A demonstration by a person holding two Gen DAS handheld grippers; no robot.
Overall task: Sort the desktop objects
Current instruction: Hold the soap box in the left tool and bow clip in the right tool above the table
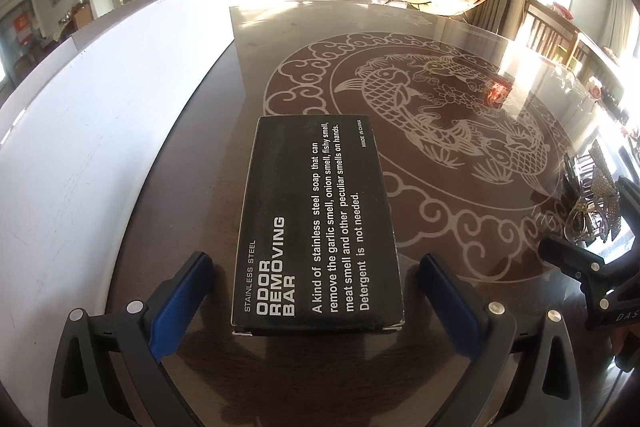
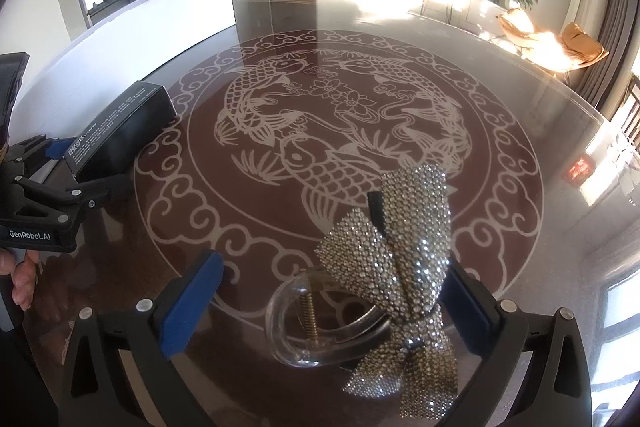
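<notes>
flanking black box, left hand-held gripper spread; right hand-held gripper spread around bow clip

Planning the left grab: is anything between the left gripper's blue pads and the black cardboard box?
Nothing visible. The black cardboard box lies on the glass tabletop between the open left gripper pads, gaps clear both sides.

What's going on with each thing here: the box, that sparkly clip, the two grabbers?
Black box: closed, lying flat on the glass table, between the left gripper's pads, untouched.
Rhinestone bow hair clip: lying on the table, not gripped.
Left gripper: open wide.
Right gripper: open wide, around the clip.
White board: standing upright beside the box.
</notes>
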